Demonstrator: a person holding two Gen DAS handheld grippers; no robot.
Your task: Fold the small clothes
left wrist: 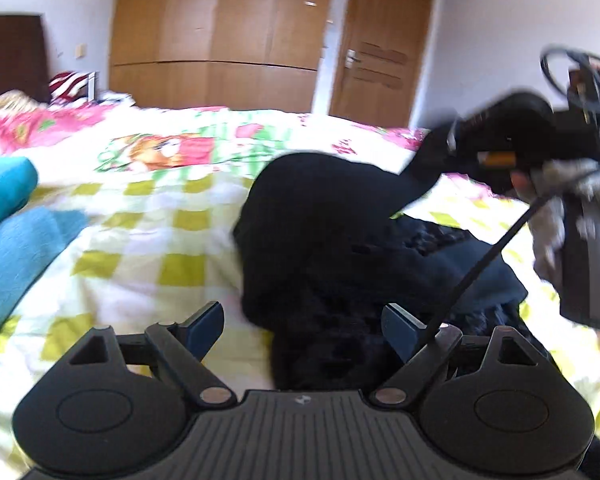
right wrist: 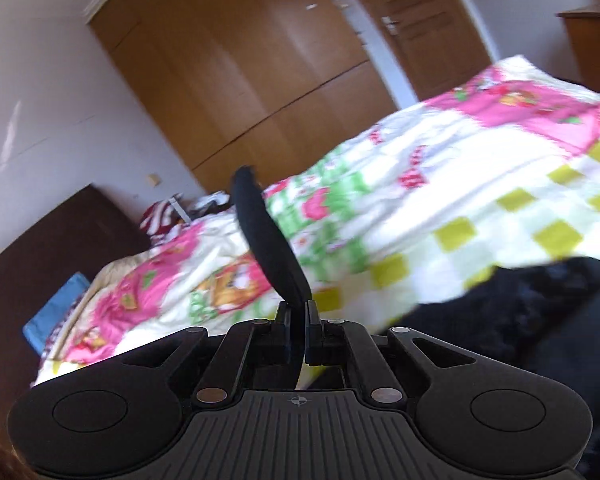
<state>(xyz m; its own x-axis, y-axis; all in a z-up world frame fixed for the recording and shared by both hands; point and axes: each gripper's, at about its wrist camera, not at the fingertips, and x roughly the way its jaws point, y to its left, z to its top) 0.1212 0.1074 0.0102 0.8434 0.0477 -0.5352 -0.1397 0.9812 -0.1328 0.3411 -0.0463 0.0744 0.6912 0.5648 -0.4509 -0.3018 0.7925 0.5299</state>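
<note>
**Right gripper lifts a black strip off the bed**

Here the right gripper has its jaws pressed together on a thin strip of the black fabric garment – the strip rises past the fingertips, taut. The garment lies heaped on the floral and green-checked quilt. The left gripper hangs just above the heap, jaws wide apart, empty. A folded blue towel sits at the quilt's left edge

Black garment on a white quilt with yellow-green checks and pink patches; teal cloth; brown wardrobe.
</note>
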